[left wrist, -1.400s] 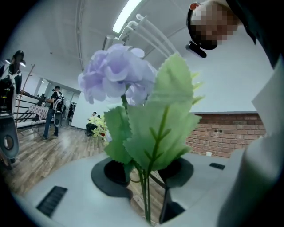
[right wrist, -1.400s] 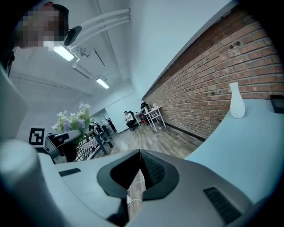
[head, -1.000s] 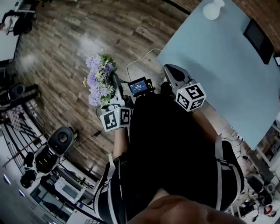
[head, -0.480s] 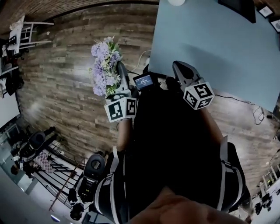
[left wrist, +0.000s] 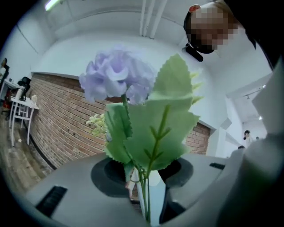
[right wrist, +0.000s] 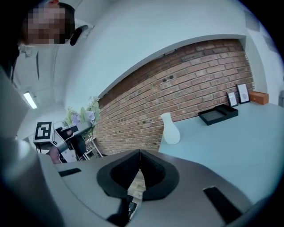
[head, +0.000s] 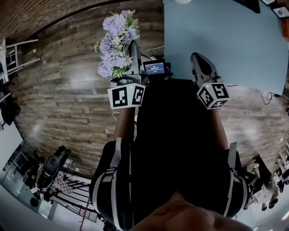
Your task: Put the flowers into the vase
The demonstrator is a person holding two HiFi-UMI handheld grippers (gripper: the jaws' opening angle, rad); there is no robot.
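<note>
Lilac and green fill the upper left of the head view: flowers (head: pixel 116 43) clamped by the stems in the left gripper (head: pixel 134 52). Carried out over the wooden floor (head: pixel 67 90), not yet over the pale blue table (head: pixel 235 40). Held well ahead of the body, probably to spare the blooms any knock. Right gripper (head: pixel 198 63) alongside, its tips just over the table's near edge, carrying nothing. Only a white sliver of the vase (head: pixel 183 2) at the top edge, well apart from the bunch.

Seen from the left gripper view: jaws partly closed on thin green stems (left wrist: pixel 144 195), pressing from both sides. Broad toothed leaf (left wrist: pixel 162 119) and one lilac bloom (left wrist: pixel 117 77) standing up past them. Gripped low, likely so the heads stay uncrushed. Cut ends not visible, so impossible to say how much stem is free to enter the vase.

Seen from the right gripper view: jaws pressed together with nothing between them. Beyond them, the vase upright on the table close to the brick wall (right wrist: pixel 186 84), with a black tray (right wrist: pixel 217 114) farther along. Free gripper probably kept ready to steady the narrow neck. Judged an early stage: bunch in hand, not yet brought across to the vase.
</note>
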